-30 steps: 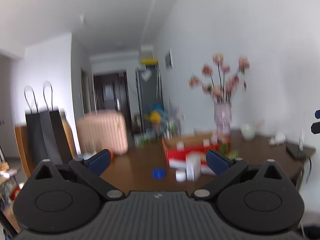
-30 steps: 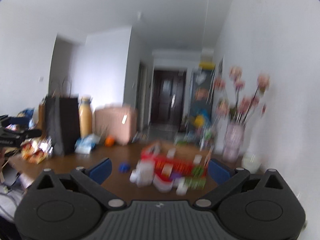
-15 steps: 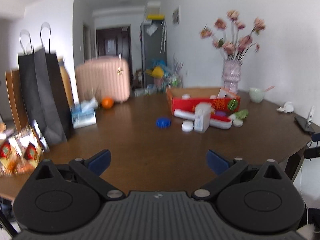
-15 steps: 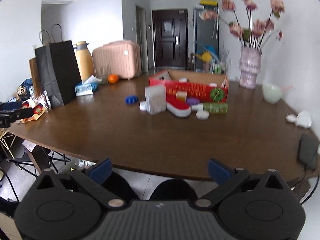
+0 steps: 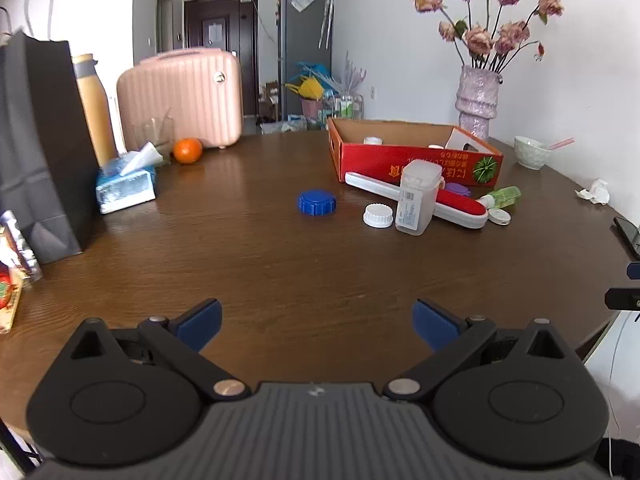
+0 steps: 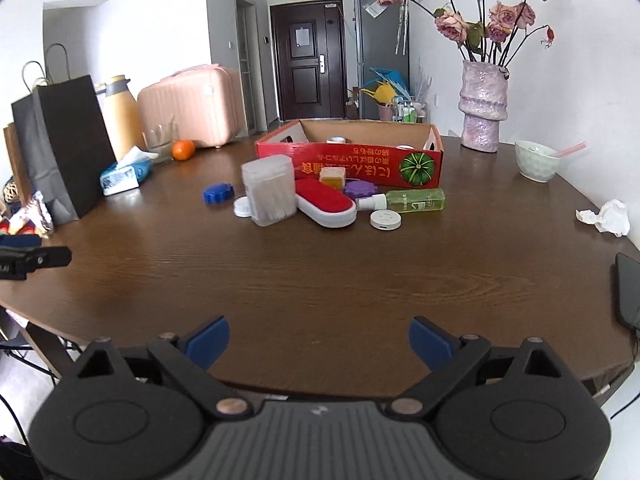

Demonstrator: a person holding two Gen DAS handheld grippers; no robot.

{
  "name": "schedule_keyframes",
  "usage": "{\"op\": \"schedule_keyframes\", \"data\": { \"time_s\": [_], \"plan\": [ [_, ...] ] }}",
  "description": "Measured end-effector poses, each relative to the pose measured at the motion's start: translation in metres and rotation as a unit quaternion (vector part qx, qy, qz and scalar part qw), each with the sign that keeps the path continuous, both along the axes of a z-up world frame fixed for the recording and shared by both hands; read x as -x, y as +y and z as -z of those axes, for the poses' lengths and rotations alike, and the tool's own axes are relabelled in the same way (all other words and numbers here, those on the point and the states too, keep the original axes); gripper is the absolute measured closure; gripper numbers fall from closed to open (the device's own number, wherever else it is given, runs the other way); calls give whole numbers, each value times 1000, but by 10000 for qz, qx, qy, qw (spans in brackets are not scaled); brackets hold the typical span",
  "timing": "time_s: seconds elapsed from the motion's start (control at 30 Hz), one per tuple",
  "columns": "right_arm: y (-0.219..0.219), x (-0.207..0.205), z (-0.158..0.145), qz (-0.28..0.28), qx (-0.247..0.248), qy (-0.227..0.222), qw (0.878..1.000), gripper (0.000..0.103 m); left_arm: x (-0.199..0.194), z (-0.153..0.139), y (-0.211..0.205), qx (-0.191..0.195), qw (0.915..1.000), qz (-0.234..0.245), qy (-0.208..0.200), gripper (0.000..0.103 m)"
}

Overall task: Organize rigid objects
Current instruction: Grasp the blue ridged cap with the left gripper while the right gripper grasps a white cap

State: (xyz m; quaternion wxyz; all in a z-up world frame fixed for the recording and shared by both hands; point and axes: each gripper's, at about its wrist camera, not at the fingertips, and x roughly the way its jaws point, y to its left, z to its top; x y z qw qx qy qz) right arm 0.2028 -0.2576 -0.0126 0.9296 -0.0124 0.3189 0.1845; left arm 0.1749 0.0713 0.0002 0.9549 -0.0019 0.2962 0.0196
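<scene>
Dark wood of the desk (image 5: 280, 264) fills the left wrist view, where the left gripper (image 5: 316, 322) is held above the near edge with its blue fingers (image 5: 200, 320) spread wide and nothing between them. Well ahead of the fingers a blue cap (image 5: 316, 202) is seen lying alone; ahead and to the right a white cap (image 5: 378, 215) touches a clear plastic container (image 5: 418, 197), behind which a red and white case (image 5: 448, 204) lies in front of the red cardboard box (image 5: 412, 162). Seen from the right wrist, the right gripper (image 6: 319, 340) is likewise held open and empty over the desk edge. Straight ahead of its fingers (image 6: 430, 342) the same cluster is found, with a green spray bottle (image 6: 408, 201) and a white round disc (image 6: 385, 220) just right of the case, all in front of the box.
</scene>
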Motion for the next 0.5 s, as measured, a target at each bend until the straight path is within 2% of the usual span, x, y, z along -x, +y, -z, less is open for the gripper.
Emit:
{"op": "schedule_keyframes", "data": {
  "time_s": [0.23, 0.43, 0.5],
  "plan": [
    [-8, -54, 12, 361, -115, 194, 9991, 11, -57, 10, 3, -113, 9998, 45, 187, 0],
    [-9, -102, 23, 520, -40, 291, 9982, 12, -108, 18, 10, 21, 9995, 48, 301, 0],
    [-7, -115, 26, 546, -30, 285, 9981, 16, -122, 22, 10, -25, 9995, 55, 301, 0]
  ]
}}
